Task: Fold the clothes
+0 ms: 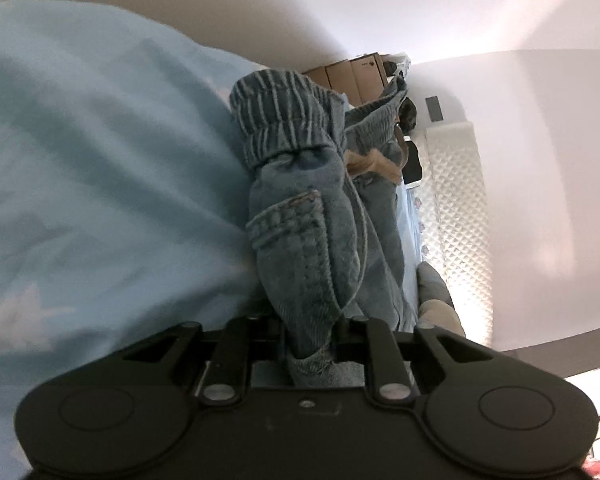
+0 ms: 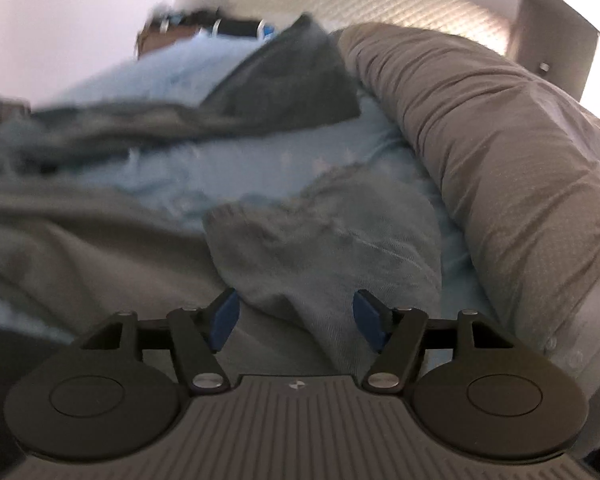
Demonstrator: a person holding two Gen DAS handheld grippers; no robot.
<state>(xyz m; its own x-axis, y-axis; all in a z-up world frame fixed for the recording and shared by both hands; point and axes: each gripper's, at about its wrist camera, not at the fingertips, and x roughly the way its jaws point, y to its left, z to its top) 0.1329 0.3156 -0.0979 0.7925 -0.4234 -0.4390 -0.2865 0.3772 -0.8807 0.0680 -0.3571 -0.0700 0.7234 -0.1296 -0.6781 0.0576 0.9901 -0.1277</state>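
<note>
In the left wrist view a pair of washed blue jeans (image 1: 300, 208) with a ribbed elastic waistband (image 1: 278, 112) is bunched up over a light blue bedsheet (image 1: 92, 152). My left gripper (image 1: 310, 332) is shut on a fold of the denim, which hides its fingertips. In the right wrist view my right gripper (image 2: 296, 322) is open, its blue pads (image 2: 224, 318) on either side of a rumpled grey-blue garment (image 2: 320, 248) lying on the bed; the cloth runs between the jaws without being pinched. The view is blurred.
A long grey bolster pillow (image 2: 492, 152) curves along the right of the bed. A dark grey garment (image 2: 284, 84) lies further back, and grey fabric (image 2: 80, 256) spreads at the left. A quilted white headboard (image 1: 460, 208) and cardboard boxes (image 1: 352, 76) stand beyond.
</note>
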